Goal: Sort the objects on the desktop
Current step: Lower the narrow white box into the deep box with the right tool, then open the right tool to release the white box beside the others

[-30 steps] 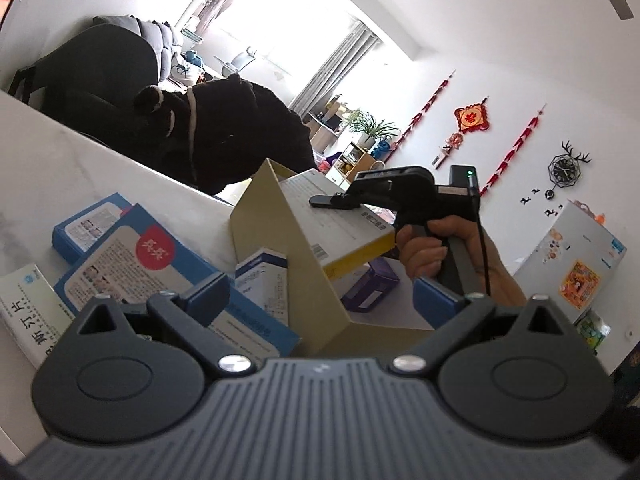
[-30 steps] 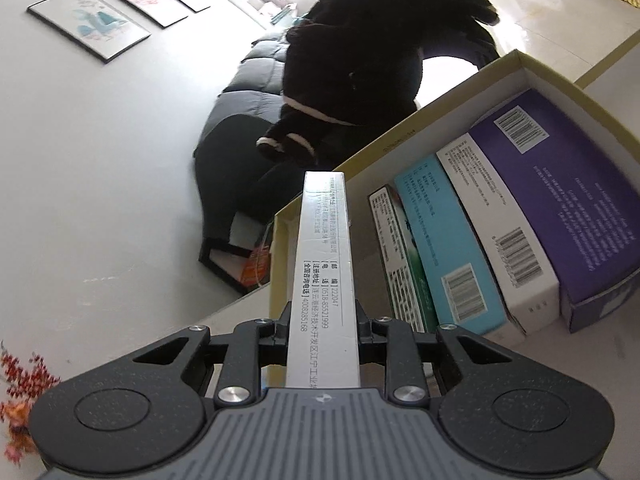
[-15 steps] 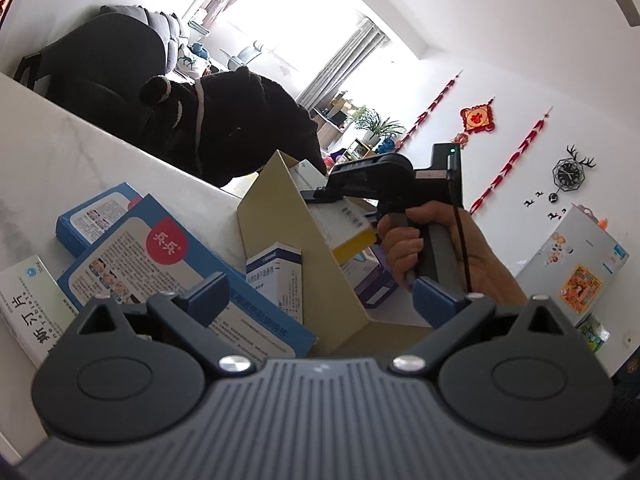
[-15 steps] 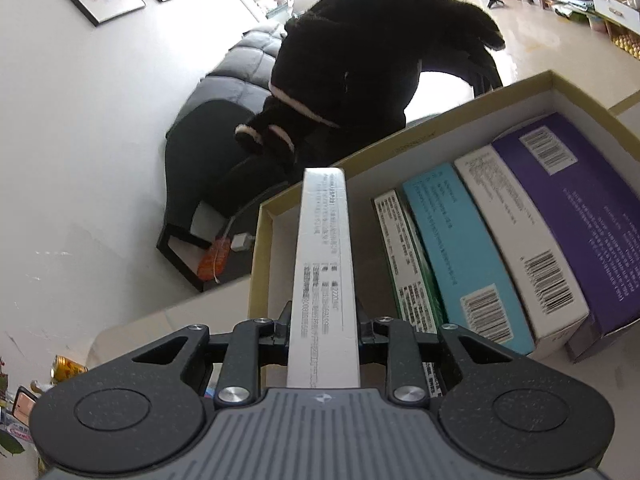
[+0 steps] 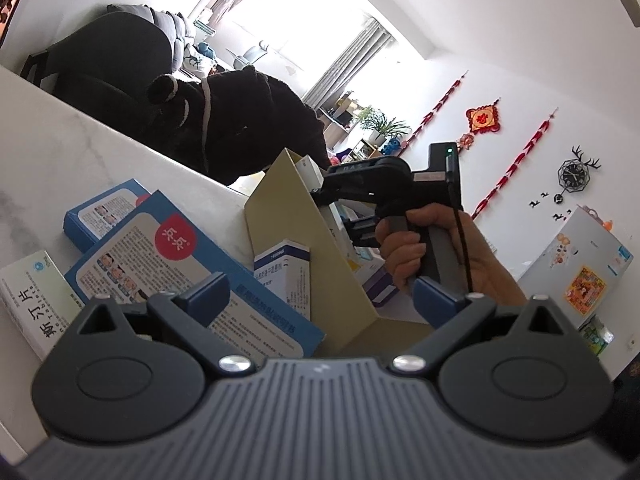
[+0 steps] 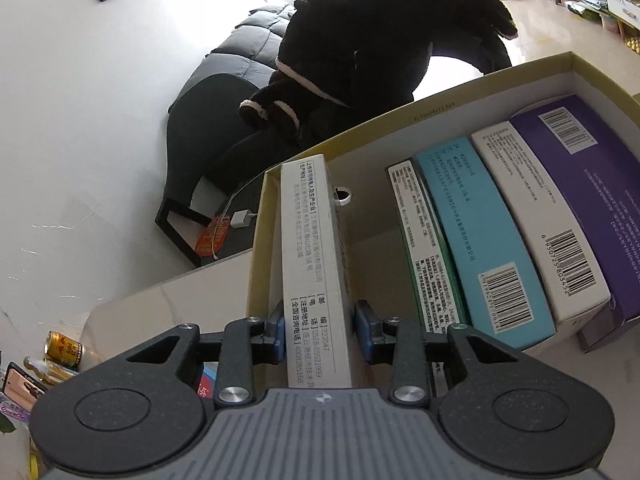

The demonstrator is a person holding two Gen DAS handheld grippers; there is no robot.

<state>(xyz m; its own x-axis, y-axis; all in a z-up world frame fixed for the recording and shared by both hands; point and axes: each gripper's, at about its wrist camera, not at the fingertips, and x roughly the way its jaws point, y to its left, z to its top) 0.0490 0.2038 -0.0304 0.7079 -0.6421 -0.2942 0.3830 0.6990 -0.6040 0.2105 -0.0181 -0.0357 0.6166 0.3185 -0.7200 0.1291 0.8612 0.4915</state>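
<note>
A tan cardboard box (image 6: 440, 108) holds a row of medicine boxes on edge: a green-white one (image 6: 424, 252), a teal one (image 6: 476, 236), a white one (image 6: 536, 216) and a purple one (image 6: 592, 184). At its left end stands a slim white box (image 6: 312, 264) between the pads of my right gripper (image 6: 320, 332), whose jaws are opening; a thin gap shows at the right pad. My left gripper (image 5: 322, 294) hangs open and empty over a large blue box (image 5: 160, 264). A hand (image 5: 412, 240) holds the right gripper at the cardboard box (image 5: 296, 248).
On the white table lie a smaller blue box (image 5: 104, 216), a white-green box (image 5: 28, 300) and a blue-white box (image 5: 284, 276) leaning on the cardboard wall. A black fleece garment (image 6: 380, 40) hangs on a chair beyond the table edge. A can (image 6: 64, 350) stands far left.
My right gripper has carried the slim white box down into the left end of the cardboard box, and its jaws have parted slightly. The left gripper has stayed put.
</note>
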